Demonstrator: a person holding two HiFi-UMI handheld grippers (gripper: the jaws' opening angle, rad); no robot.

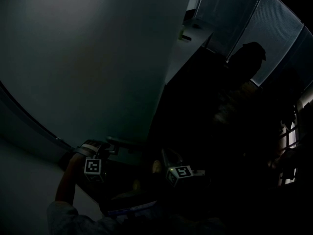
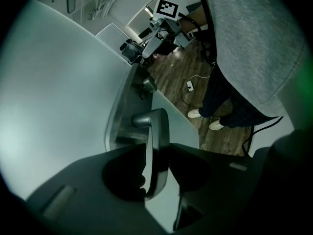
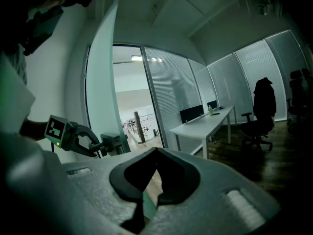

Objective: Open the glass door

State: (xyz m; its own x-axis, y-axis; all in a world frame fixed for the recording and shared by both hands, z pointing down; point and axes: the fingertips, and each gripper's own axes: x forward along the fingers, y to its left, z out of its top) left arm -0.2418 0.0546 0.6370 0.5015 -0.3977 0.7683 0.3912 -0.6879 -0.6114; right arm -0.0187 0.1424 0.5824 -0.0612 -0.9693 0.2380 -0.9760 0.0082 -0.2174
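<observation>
Left tool [image 2: 156, 153] released: jaws apart, straddling the lever handle [image 2: 159, 124] of the glass door [image 2: 58, 106], with a gap visible on one side of the lever. Right tool [image 3: 155, 153] clenched on nothing, off the door, facing its free edge. Door stands ajar.

Your left hand-held gripper [image 2: 155, 174] straddles the door handle [image 2: 159, 131], jaws apart; your right hand-held gripper [image 2: 131, 52] shows toward twelve o'clock.
</observation>
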